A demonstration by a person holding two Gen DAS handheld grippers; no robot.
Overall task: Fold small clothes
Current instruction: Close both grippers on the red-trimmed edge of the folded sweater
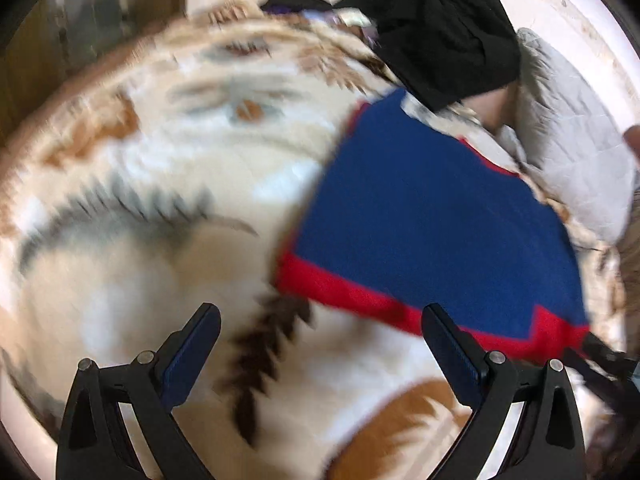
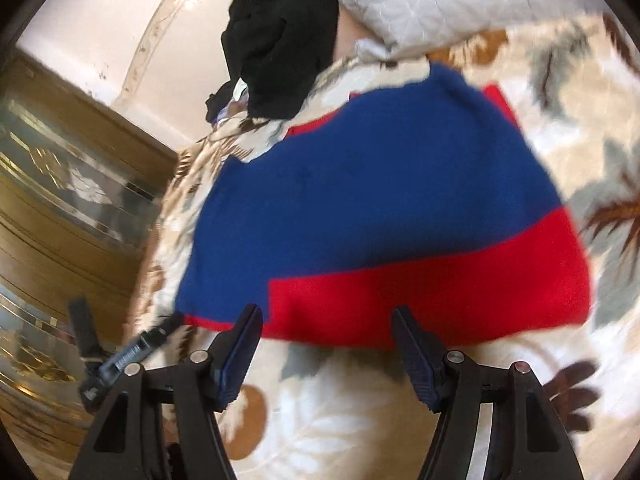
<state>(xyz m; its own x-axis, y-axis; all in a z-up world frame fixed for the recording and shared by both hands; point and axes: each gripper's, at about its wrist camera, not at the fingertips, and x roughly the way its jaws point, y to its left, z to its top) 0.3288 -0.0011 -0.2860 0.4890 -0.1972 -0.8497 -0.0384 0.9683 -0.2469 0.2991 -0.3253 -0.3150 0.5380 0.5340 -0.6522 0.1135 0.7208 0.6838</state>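
Note:
A small blue and red knitted garment lies flat on a cream blanket with a leaf pattern. In the left wrist view it is at the right, with its red hem toward me. My left gripper is open and empty, hovering just off the hem's left corner. In the right wrist view the garment fills the middle, its red band nearest. My right gripper is open and empty, right at the red hem's edge. The left gripper shows at the lower left of the right wrist view.
A heap of black clothes lies at the far end of the blanket, also in the right wrist view. A grey quilted pillow lies beside it. A wooden cabinet with glass stands to the left.

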